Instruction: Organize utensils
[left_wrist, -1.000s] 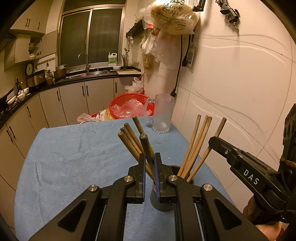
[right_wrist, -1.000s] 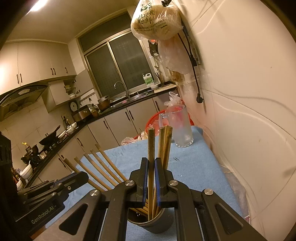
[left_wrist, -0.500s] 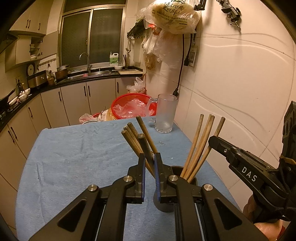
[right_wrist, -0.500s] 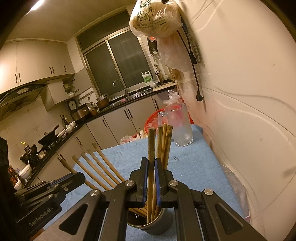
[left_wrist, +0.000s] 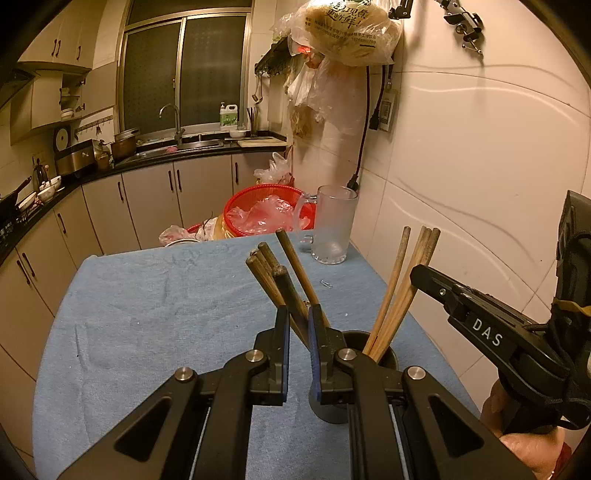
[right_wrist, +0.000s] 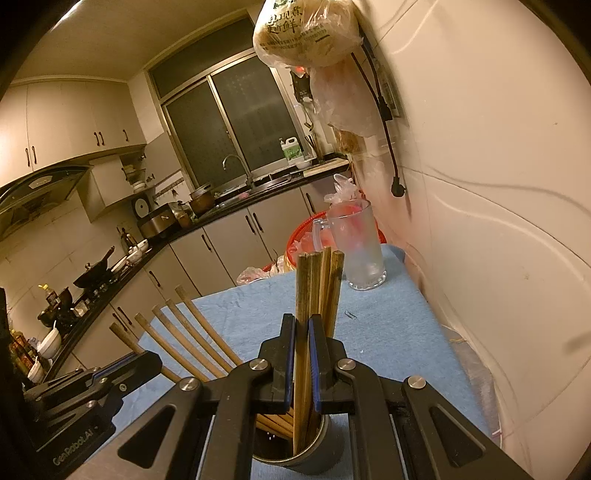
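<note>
While both tongs (left_wrist: 297, 325) (right_wrist: 302, 339) clamp chopsticks (right_wrist: 301, 295), a dark cup (right_wrist: 314, 456) full of them, glass mug (left_wrist: 334, 225) empty.

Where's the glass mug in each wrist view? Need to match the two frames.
Left wrist: glass mug stands right of centre at the far edge of the blue cloth, beside the wall, in front of the red basket.
Right wrist: glass mug is right of centre, above the jaws, by the wall.
Shared landmark: window over the sink.
</note>
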